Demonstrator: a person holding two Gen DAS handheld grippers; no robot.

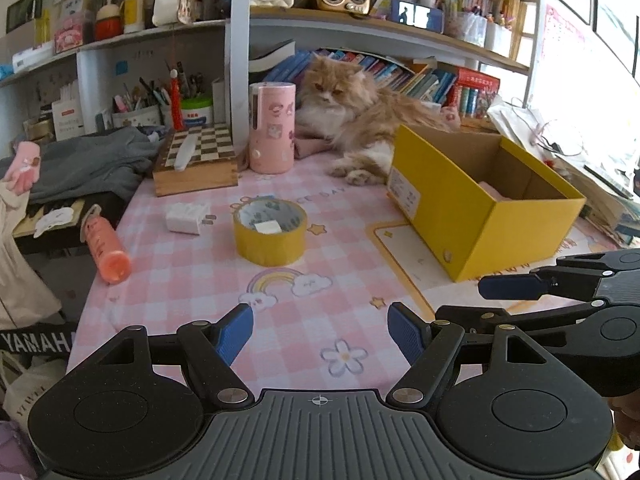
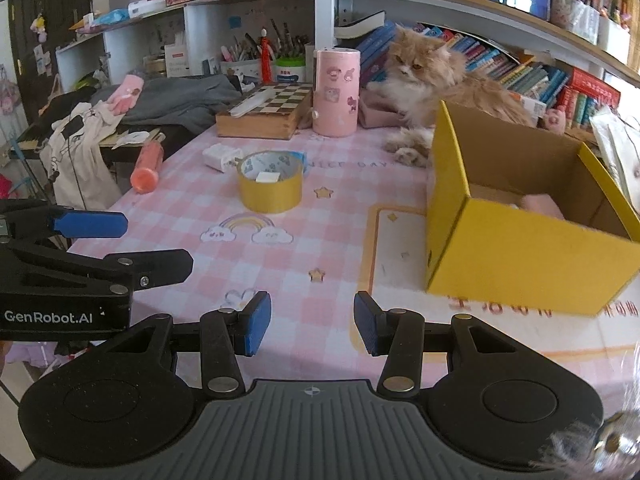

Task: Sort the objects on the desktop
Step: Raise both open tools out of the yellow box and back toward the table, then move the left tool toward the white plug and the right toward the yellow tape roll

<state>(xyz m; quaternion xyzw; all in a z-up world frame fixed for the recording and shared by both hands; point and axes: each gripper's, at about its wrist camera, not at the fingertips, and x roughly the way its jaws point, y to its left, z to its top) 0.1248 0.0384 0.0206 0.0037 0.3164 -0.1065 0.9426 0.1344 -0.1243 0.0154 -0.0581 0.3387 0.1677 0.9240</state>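
On the pink checked tablecloth (image 1: 192,288) stands a yellow tape roll (image 1: 270,236) (image 2: 271,186) with a small white piece inside it. To its left lie a white charger block (image 1: 186,218) (image 2: 218,156) and an orange bottle (image 1: 106,250) (image 2: 147,168) on its side. An open yellow box (image 1: 480,216) (image 2: 520,256) on the right holds a pink item (image 2: 544,204). My left gripper (image 1: 322,332) (image 2: 158,242) hovers open over the near table, nothing between its fingers. My right gripper (image 2: 312,322) (image 1: 472,300) is beside it, jaws apart and empty.
A fluffy orange-and-white cat (image 1: 352,112) (image 2: 432,80) lies behind the box. A pink cylinder (image 1: 272,128) and a wooden chessboard case (image 1: 196,160) stand at the back, and grey clothing (image 1: 88,160) is piled at left. Crowded shelves rise behind.
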